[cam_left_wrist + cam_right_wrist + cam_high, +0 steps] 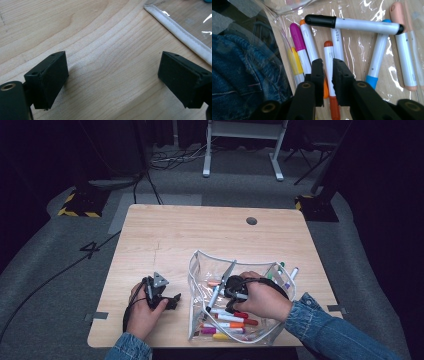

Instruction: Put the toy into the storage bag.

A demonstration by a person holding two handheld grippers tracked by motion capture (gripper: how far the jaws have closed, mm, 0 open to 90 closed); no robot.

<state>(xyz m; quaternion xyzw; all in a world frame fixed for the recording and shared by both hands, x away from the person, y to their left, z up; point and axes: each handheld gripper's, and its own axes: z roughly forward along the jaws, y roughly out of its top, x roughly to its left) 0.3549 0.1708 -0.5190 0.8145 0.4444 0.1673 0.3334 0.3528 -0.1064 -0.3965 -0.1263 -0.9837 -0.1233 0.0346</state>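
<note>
red marker (329, 67) lies in the clear pouch (197, 270) among other markers, between the nearly closed jaws of the right gripper (328, 75), which seem to pinch it. it is not yet lifted out. left gripper (112, 77) rests spread on the table (165, 230).

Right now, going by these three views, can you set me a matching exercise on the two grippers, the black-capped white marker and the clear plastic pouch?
Things:
1. left gripper
2. right gripper
3. black-capped white marker
4. clear plastic pouch with white trim

States:
A. lies crosswise on top of other markers
B. jaws wide apart over bare wood
C. holds the markers
D. jaws closed on a red-ended white marker

Pairs: 1-B, 2-D, 3-A, 4-C
</note>
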